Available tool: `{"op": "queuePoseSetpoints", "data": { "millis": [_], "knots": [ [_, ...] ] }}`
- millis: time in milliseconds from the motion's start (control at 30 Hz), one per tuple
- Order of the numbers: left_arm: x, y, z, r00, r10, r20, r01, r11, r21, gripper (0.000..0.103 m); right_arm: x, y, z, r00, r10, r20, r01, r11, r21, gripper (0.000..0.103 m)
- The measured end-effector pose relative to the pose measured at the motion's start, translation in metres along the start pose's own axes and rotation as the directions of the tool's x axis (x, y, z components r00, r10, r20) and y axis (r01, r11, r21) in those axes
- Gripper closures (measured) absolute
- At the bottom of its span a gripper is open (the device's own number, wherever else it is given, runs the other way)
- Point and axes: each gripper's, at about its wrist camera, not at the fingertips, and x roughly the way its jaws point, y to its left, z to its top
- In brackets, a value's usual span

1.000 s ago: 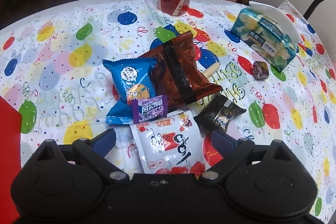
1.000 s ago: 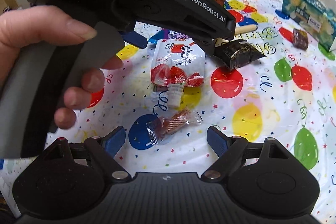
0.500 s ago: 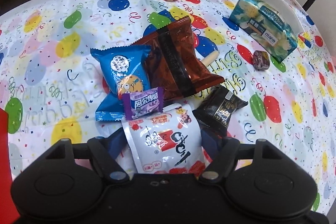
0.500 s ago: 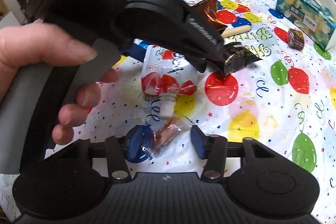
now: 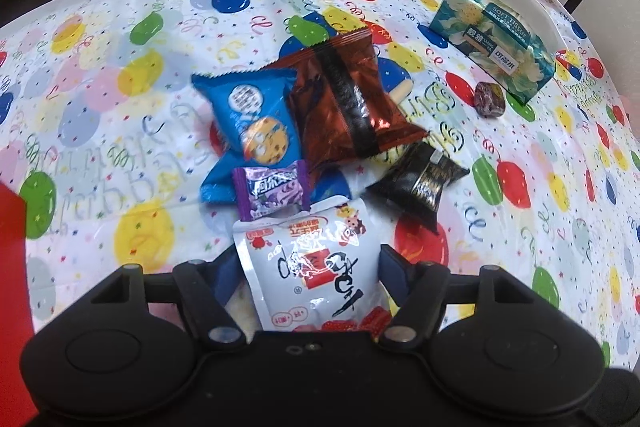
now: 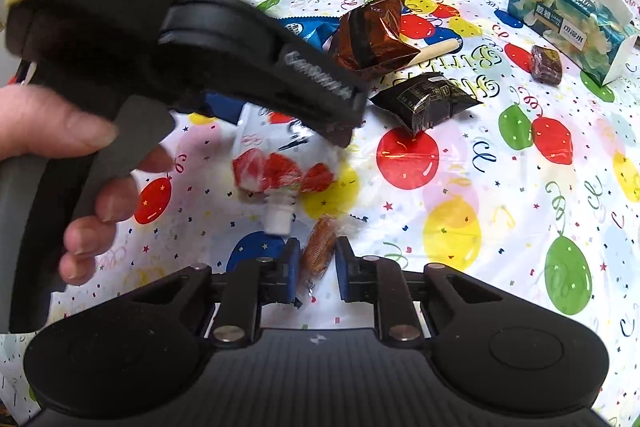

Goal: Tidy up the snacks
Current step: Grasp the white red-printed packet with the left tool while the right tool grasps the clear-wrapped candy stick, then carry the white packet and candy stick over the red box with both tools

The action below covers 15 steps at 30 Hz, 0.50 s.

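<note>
Pinching the white strawberry pouch [image 5: 316, 275] at table centre, left gripper [image 5: 306, 277] jaws press both sides. Only right wrist view shows right gripper [image 6: 317, 269] jaws closed around clear-wrapped brown candy [image 6: 318, 253] near pouch spout; open tablecloth [image 6: 500, 227] right.

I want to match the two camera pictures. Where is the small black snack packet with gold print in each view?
Left wrist view: the black packet lies right of centre, just below the brown packet.
Right wrist view: the black packet lies above centre, right of the left gripper.
Shared landmark: the tissue box, far right in both views.
</note>
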Motion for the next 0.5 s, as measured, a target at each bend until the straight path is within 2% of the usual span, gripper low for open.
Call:
{"op": "queuePoseSetpoints", "data": {
  "millis": [500],
  "knots": [
    [-0.056, 0.029, -0.037, 0.999, -0.032, 0.011, 0.032, 0.999, -0.021, 0.035, -0.044, 0.017, -0.006, 0.999, 0.014, 0.050, -0.012, 0.999, -0.035, 0.089]
  ]
}}
